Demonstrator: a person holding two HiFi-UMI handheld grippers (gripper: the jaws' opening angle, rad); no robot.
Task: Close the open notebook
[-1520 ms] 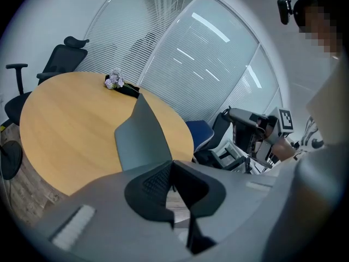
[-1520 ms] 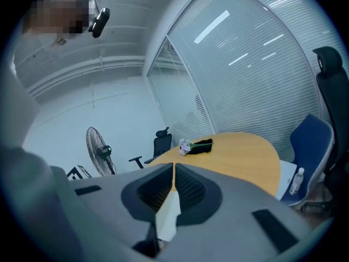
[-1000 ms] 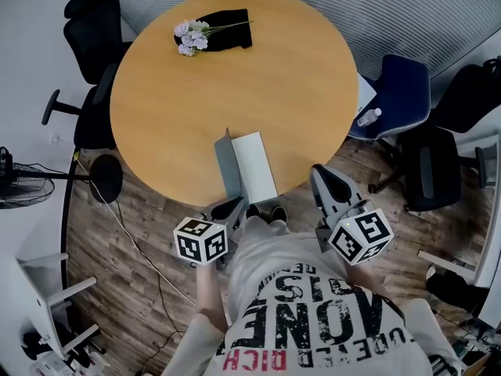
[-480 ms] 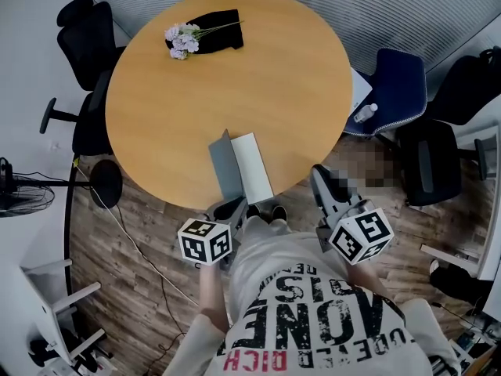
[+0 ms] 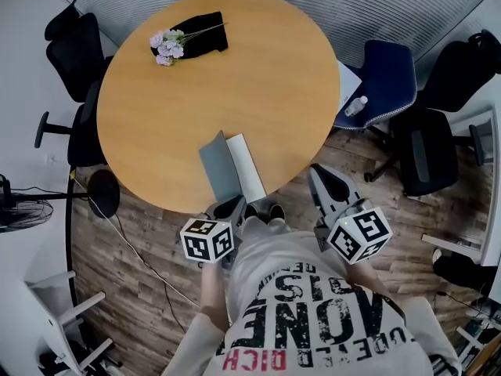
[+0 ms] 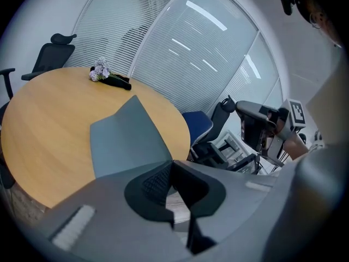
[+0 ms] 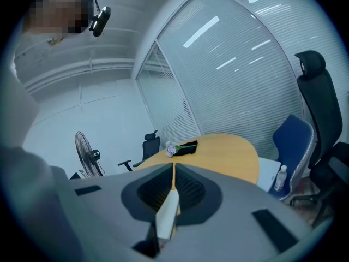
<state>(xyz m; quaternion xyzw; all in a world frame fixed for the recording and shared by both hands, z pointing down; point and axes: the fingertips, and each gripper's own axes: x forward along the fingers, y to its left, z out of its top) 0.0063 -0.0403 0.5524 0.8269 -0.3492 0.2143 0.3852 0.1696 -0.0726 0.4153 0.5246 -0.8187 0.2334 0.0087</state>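
The notebook (image 5: 232,167) lies open at the near edge of the round wooden table (image 5: 235,77). Its grey cover (image 5: 214,165) stands half raised on the left and a white page (image 5: 247,166) shows on the right. My left gripper (image 5: 229,207) hangs just off the table's edge, right below the notebook, shut with nothing in it. In the left gripper view the grey cover (image 6: 128,138) rises just beyond the shut jaws of the left gripper (image 6: 172,165). My right gripper (image 5: 323,180) is off the table to the right, clear of the notebook, and its jaws also meet at the tips in the right gripper view (image 7: 173,167).
A bunch of pale flowers (image 5: 164,44) lies on a black cloth (image 5: 202,31) at the table's far side. A blue chair (image 5: 383,77) with a bottle (image 5: 354,105) stands on the right. Black office chairs (image 5: 74,53) stand on the left, and a fan (image 5: 16,210) stands on the floor.
The head view has swung, so the table and notebook sit further left and up in it. Both grippers stay shut near the table's front edge. The cover is still raised.
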